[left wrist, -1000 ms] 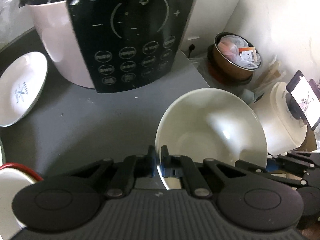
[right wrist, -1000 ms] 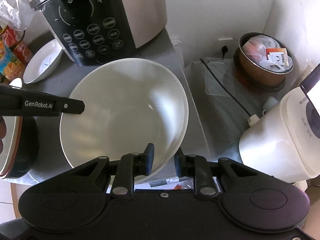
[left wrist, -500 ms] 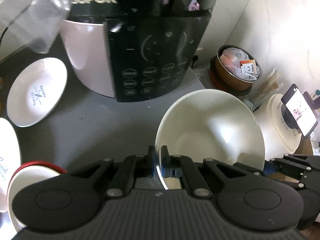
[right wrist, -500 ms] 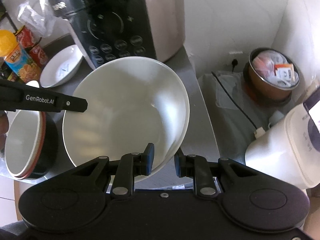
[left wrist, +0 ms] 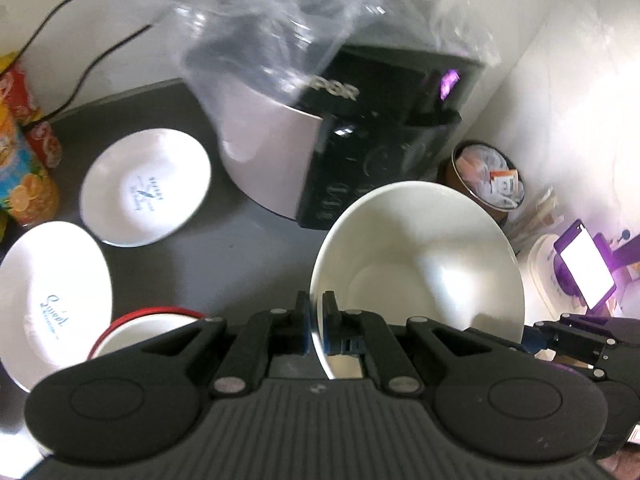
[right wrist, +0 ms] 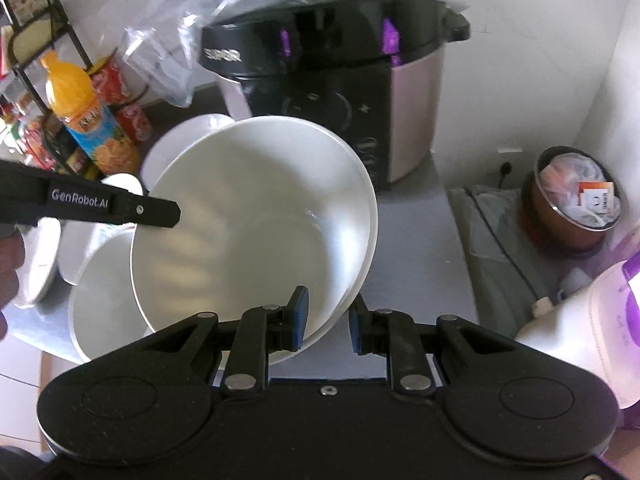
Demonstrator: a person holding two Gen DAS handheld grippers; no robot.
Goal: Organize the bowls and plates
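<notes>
My left gripper [left wrist: 316, 322] is shut on the rim of a large white bowl [left wrist: 420, 276] and holds it tilted in the air. My right gripper [right wrist: 328, 316] clamps the opposite rim of the same bowl [right wrist: 256, 240]. The left gripper's arm [right wrist: 100, 206] crosses the right wrist view. A red-rimmed bowl [left wrist: 144, 332] sits below left, and it also shows in the right wrist view [right wrist: 100, 304]. Two white plates [left wrist: 146, 186] [left wrist: 48, 292] with blue writing lie on the grey counter [left wrist: 240, 256].
A black and pink Supor cooker [left wrist: 360, 136] under a plastic bag [left wrist: 288, 20] stands behind the bowl. A brown tub of sachets [right wrist: 576, 200], a white appliance [right wrist: 580, 328], a cable [right wrist: 504, 248], and drink bottles and cans [right wrist: 84, 120] flank the counter.
Both grippers have lifted the white bowl higher and toward the left; the cooker has dropped back and the red-rimmed bowl and both plates have come into view beneath.
</notes>
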